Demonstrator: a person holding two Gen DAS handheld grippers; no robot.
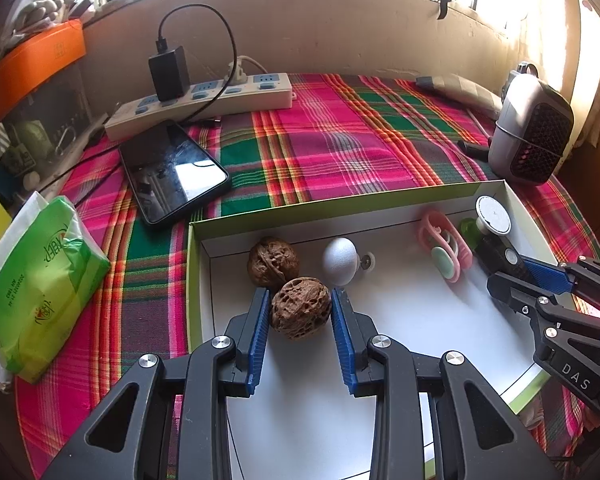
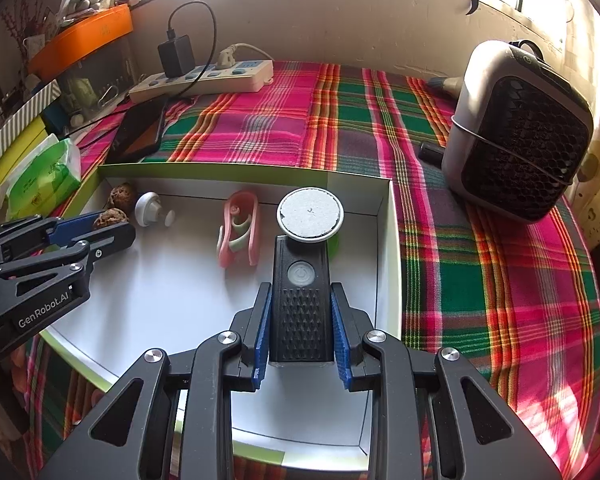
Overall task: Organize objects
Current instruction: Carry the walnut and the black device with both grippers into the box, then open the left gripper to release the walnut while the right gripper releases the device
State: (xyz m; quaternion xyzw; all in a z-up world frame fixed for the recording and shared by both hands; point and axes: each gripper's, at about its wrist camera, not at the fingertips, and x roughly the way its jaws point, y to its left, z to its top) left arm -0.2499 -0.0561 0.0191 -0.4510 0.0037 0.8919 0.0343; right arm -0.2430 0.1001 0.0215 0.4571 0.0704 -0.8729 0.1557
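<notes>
A shallow white box with a green rim (image 1: 194, 280) lies on the plaid cloth. My left gripper (image 1: 300, 294) is shut on a brown walnut (image 1: 300, 312) low over the box's left end, both blue pads against its sides. A second walnut (image 1: 273, 261) sits just behind it, then a white knob (image 1: 340, 260) and a pink clip (image 1: 446, 246). My right gripper (image 2: 300, 286) is shut on a black device with a power button (image 2: 300, 300) and a round white head (image 2: 310, 214), near the box's right wall (image 2: 392, 260). The right wrist view shows the left gripper (image 2: 114, 222) and its walnut (image 2: 114, 215).
Behind the box lie a black phone (image 1: 172, 170) and a power strip (image 1: 204, 98) with a charger plugged in. A green tissue pack (image 1: 40, 284) is at the left. A grey fan-like appliance (image 2: 516, 132) stands at the right, with a small black cylinder (image 2: 430, 151) beside it.
</notes>
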